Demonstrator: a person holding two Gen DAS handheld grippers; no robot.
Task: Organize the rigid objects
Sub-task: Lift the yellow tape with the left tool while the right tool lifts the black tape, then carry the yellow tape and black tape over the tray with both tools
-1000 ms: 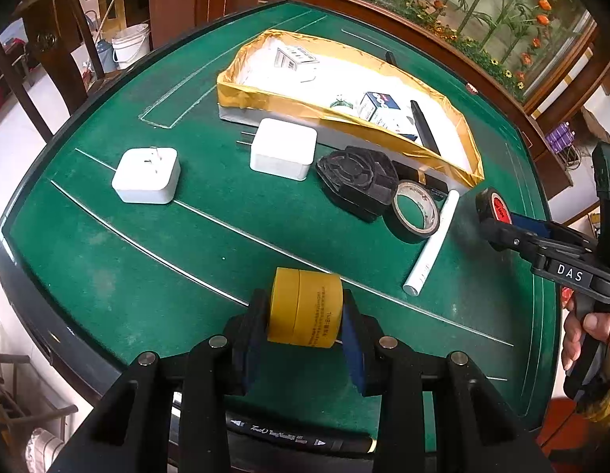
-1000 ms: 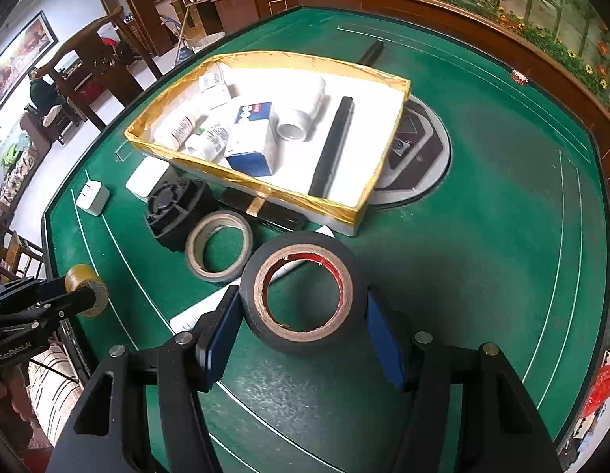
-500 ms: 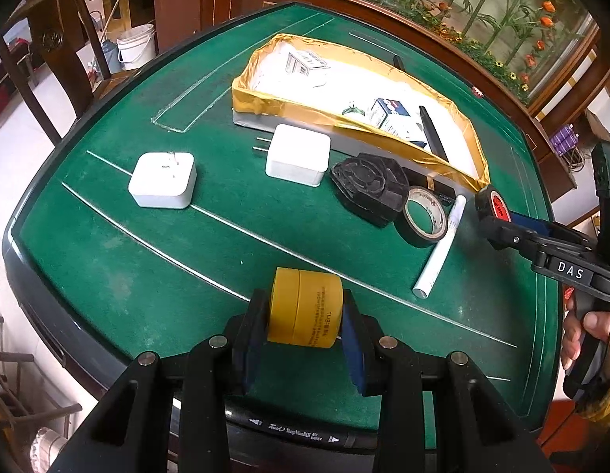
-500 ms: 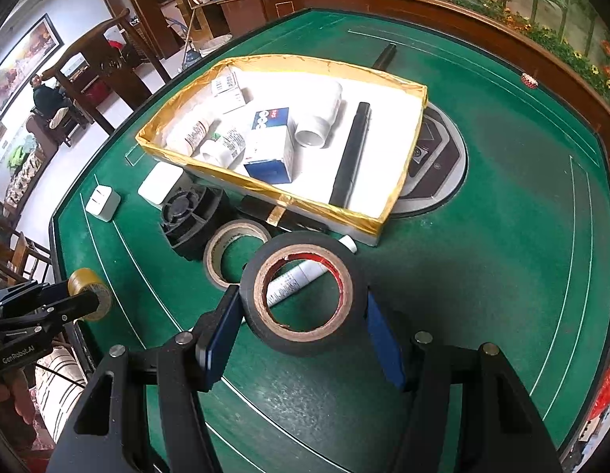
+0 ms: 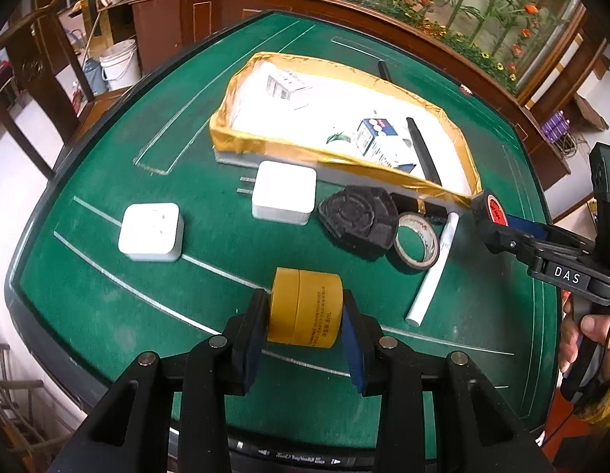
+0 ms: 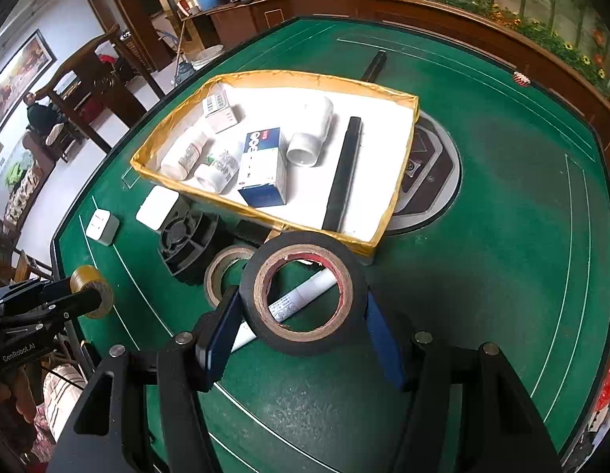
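My left gripper [image 5: 305, 315] is shut on a yellow tape roll [image 5: 305, 307], held above the green table's near edge; it also shows in the right wrist view [image 6: 92, 291]. My right gripper [image 6: 305, 315] is shut on a black tape roll [image 6: 305, 291] with a red core, held just in front of the gold-rimmed tray [image 6: 395, 193]; it shows at the right of the left wrist view [image 5: 490, 209]. The tray [image 5: 344, 161] holds bottles, boxes and a black bar.
On the table before the tray lie two white plug adapters [image 5: 151, 232] [image 5: 285, 193], a black fan-like part [image 5: 358, 215], a brown tape roll [image 5: 417, 242] and a white tube [image 5: 433, 272]. A round grey panel [image 6: 427, 181] sits behind the tray.
Both grippers have moved forward toward the tray, each still holding its tape roll. The black roll is now close to the tray's near corner.
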